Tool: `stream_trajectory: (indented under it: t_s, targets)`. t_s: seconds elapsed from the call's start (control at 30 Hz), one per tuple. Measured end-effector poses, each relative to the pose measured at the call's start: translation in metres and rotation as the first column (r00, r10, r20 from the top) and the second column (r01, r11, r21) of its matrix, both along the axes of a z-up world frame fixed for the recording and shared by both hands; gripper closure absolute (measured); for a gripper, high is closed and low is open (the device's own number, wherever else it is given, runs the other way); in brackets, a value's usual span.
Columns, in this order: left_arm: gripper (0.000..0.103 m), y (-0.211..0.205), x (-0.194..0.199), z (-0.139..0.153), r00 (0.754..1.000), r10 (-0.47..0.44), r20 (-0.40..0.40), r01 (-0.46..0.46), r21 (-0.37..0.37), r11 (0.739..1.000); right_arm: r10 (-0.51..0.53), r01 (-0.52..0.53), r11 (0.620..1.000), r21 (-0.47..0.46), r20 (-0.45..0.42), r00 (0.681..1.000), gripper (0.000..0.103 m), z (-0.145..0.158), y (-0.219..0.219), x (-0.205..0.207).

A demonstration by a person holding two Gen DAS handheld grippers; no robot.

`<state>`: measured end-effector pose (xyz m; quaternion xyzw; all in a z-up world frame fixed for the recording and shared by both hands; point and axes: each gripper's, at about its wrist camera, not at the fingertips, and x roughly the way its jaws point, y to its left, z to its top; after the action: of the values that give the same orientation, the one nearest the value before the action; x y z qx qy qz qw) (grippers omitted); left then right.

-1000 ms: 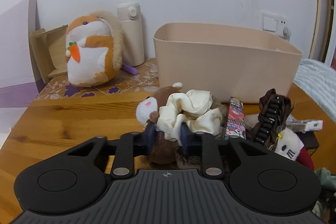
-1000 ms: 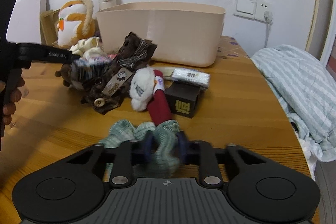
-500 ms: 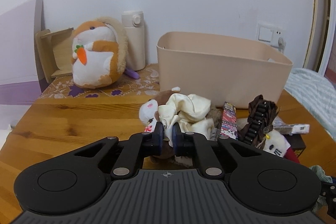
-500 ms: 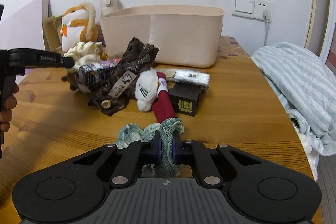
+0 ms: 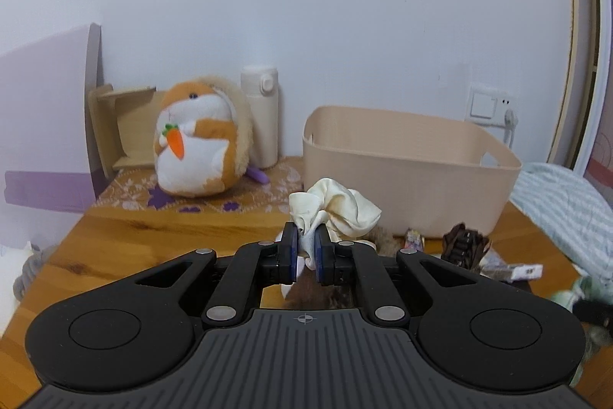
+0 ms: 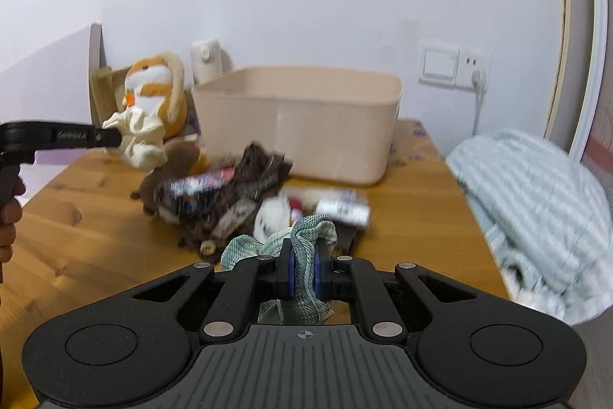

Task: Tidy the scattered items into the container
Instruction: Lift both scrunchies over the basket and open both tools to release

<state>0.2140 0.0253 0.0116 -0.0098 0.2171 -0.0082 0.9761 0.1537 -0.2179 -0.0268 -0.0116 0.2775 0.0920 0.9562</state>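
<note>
Two grips: left gripper (image 5: 305, 253) pinches the cream cloth (image 5: 337, 211); right gripper (image 6: 303, 269) pinches the green mesh cloth (image 6: 306, 248).
Where: both lifted above the table (image 6: 95, 217), short of the beige container (image 6: 302, 125).
Handling: probably light, limp; a bunched fold holds best.

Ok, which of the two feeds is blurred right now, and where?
Right wrist view: the pile of items mid-table is motion-smeared, while the green mesh cloth between the fingers stays sharp. Left wrist view: mostly crisp, cream cloth included, with blur only at the far right edge.
</note>
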Motion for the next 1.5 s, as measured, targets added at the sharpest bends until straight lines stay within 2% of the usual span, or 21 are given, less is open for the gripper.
stream_trajectory:
  t_s: [0.53, 0.8, 0.97, 1.2, 1.43, 1.5]
  targets:
    - [0.095, -0.019, 0.008, 0.035, 0.994, -0.043, 0.096, 0.04, 0.025, 0.999, -0.013, 0.014, 1.0, -0.007, 0.131, 0.991, 0.095, 0.055, -0.005, 0.028]
    - [0.095, -0.027, 0.031, 0.057, 0.985, -0.021, 0.17, 0.018, 0.02, 1.0, -0.029, 0.028, 1.0, 0.009, 0.161, 0.986, 0.095, 0.075, -0.01, 0.058]
    - [0.095, -0.036, 0.053, 0.066, 0.981, -0.017, 0.191, 0.009, 0.043, 0.999, -0.029, 0.033, 0.999, -0.019, 0.188, 0.982, 0.094, 0.082, -0.005, 0.078]
    - [0.095, -0.048, 0.091, 0.067, 0.982, -0.009, 0.191, -0.004, 0.069, 0.998, -0.037, 0.043, 0.999, -0.024, 0.207, 0.978, 0.094, 0.094, -0.002, 0.115]
    - [0.095, -0.06, 0.135, 0.065, 0.988, -0.031, 0.154, 0.024, 0.052, 0.998, -0.041, 0.054, 0.997, -0.052, 0.226, 0.973, 0.094, 0.101, 0.007, 0.154]
    - [0.095, -0.062, 0.148, 0.061, 0.991, -0.049, 0.124, 0.047, 0.023, 0.999, -0.043, 0.055, 0.997, -0.047, 0.222, 0.974, 0.094, 0.1, 0.008, 0.167]
